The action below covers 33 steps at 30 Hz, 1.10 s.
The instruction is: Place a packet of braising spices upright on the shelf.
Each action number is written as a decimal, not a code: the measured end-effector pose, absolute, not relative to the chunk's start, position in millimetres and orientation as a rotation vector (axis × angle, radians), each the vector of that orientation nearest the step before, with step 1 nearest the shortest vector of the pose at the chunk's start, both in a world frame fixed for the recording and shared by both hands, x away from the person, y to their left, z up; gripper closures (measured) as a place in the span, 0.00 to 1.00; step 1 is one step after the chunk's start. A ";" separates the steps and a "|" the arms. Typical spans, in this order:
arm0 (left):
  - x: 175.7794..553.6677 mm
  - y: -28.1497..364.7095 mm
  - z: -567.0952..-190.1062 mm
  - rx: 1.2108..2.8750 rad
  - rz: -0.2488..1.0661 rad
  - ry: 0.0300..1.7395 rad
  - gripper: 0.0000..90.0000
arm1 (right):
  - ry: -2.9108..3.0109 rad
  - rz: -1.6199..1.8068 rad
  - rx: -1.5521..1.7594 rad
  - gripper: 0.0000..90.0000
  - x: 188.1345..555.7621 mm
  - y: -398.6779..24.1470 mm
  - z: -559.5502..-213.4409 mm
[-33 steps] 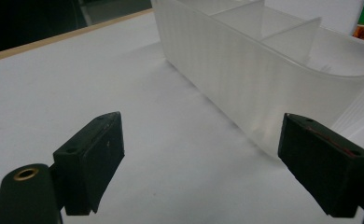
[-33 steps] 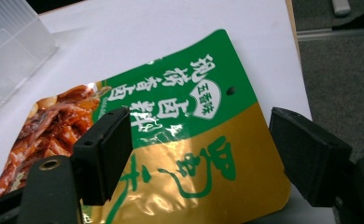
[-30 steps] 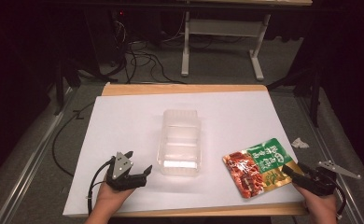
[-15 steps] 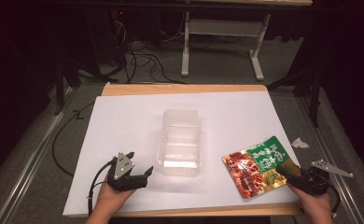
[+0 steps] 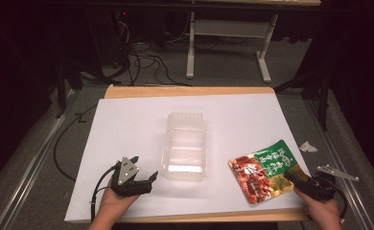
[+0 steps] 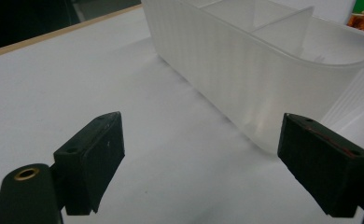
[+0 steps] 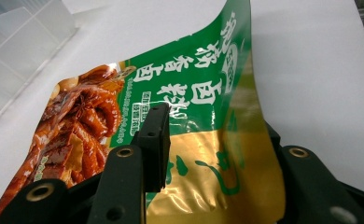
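Observation:
A green, red and gold food packet lies flat on the white sheet at the front right. My right gripper reaches onto its near right corner. In the right gripper view the packet runs between the jaws of my right gripper, one jaw over its printed face and the other behind its raised right edge. The jaws have just been closing, and a gap still shows. A clear divided plastic container stands mid-table. My left gripper rests open just left of its near end, with the container wall ahead of the jaws.
A white sheet covers the wooden table. A crumpled paper scrap lies off its right edge. Cables and a metal desk frame stand on the floor beyond the far edge. The container's corner sits left of the packet.
My right gripper has edged in over the packet's near right corner and its jaws have narrowed around it. The left gripper and the container have not moved.

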<state>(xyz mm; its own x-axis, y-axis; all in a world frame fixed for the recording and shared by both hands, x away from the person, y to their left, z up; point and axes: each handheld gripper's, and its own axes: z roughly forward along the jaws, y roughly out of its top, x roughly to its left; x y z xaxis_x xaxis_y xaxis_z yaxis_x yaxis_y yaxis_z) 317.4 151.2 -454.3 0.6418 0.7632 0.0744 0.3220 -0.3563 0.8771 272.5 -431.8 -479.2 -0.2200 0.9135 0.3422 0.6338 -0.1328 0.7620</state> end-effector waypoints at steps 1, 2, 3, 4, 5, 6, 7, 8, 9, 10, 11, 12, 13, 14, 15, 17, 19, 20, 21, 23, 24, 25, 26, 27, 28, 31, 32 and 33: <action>317.3 151.3 -454.3 1.943 0.606 0.853 0.17 | 1.832 1.282 1.741 0.68 272.3 -432.1 -479.7; 317.3 151.4 -454.2 1.943 0.606 0.853 0.17 | 1.834 1.274 1.745 0.70 272.5 -432.3 -480.5; 317.3 151.3 -454.2 1.944 0.607 0.853 0.17 | 1.835 1.267 1.746 0.72 272.4 -431.9 -480.8; 317.3 151.3 -454.3 1.944 0.607 0.853 0.17 | 1.838 1.257 1.739 0.73 272.4 -431.6 -481.0; 317.3 151.2 -454.3 1.944 0.607 0.854 0.17 | 1.841 1.253 1.741 0.74 272.5 -431.2 -481.0; 317.3 151.2 -454.3 1.945 0.607 0.853 0.17 | 1.841 1.253 1.741 0.74 272.5 -431.2 -481.0; 317.3 151.1 -454.3 1.945 0.607 0.853 0.17 | 1.841 1.251 1.740 0.74 272.5 -431.2 -481.1; 317.3 150.8 -454.4 1.947 0.609 0.851 0.17 | 1.841 1.249 1.745 0.76 272.6 -431.8 -481.4; 317.3 150.8 -454.4 1.947 0.609 0.851 0.17 | 1.841 1.249 1.745 0.76 272.6 -431.8 -481.4; 317.3 150.7 -454.4 1.948 0.608 0.850 0.17 | 1.840 1.248 1.753 0.76 272.5 -432.0 -481.5; 317.3 150.6 -454.5 1.949 0.609 0.850 0.17 | 1.838 1.250 1.758 0.76 272.5 -432.1 -481.7; 317.2 150.6 -454.4 1.949 0.609 0.849 0.17 | 1.841 1.250 1.761 0.76 272.5 -432.4 -481.7; 317.2 150.6 -454.4 1.950 0.609 0.849 0.17 | 1.838 1.254 1.763 0.77 272.5 -432.4 -481.7; 317.2 150.6 -454.4 1.950 0.609 0.849 0.17 | 1.834 1.254 1.761 0.78 272.4 -432.3 -481.5; 317.2 150.6 -454.4 1.950 0.610 0.849 0.17 | 1.831 1.253 1.764 0.79 272.2 -432.1 -481.2; 317.2 150.6 -454.4 1.950 0.610 0.850 0.17 | 1.830 1.255 1.756 0.81 272.3 -432.3 -480.8; 317.3 150.6 -454.5 1.951 0.609 0.849 0.17 | 1.814 1.248 1.760 0.90 271.7 -432.9 -478.9; 317.3 150.5 -454.5 1.952 0.608 0.849 0.17 | 1.807 1.249 1.751 0.95 271.3 -433.0 -478.4; 317.3 150.5 -454.5 1.952 0.609 0.849 0.17 | 1.807 1.249 1.751 0.95 271.3 -433.0 -478.4; 317.3 150.5 -454.5 1.951 0.609 0.849 0.17 | 1.793 1.254 1.733 0.99 270.4 -434.2 -476.6; 317.3 150.6 -454.4 1.951 0.610 0.848 0.17 | 1.788 1.262 1.733 1.00 269.8 -434.4 -475.7; 317.3 150.6 -454.3 1.950 0.610 0.849 0.17 | 1.781 1.272 1.723 1.00 269.3 -435.0 -474.6; 317.2 150.6 -454.3 1.950 0.612 0.849 0.17 | 1.777 1.281 1.714 1.00 268.5 -435.3 -473.1; 317.2 150.7 -454.3 1.950 0.610 0.849 0.17 | 1.770 1.291 1.699 1.00 267.4 -435.1 -471.4; 317.2 150.7 -454.3 1.948 0.611 0.850 0.17 | 1.757 1.314 1.664 1.00 266.1 -434.4 -468.7; 316.9 151.2 -454.1 1.947 0.614 0.852 0.17 | 1.742 1.334 1.639 1.00 264.9 -433.4 -465.1; 316.7 151.4 -454.0 1.947 0.615 0.852 0.17 | 1.728 1.352 1.613 1.00 264.1 -432.3 -461.8; 316.6 151.6 -454.0 1.947 0.617 0.852 0.17 | 1.722 1.357 1.606 1.00 263.9 -431.6 -460.3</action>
<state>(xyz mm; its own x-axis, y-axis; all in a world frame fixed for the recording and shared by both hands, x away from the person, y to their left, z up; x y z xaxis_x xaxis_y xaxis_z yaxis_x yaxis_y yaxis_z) 316.6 151.6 -454.0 0.6387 0.7649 0.0836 0.3183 -0.3616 0.8763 263.9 -431.6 -460.3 -0.2441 0.9210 0.3036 0.5106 -0.1441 0.8477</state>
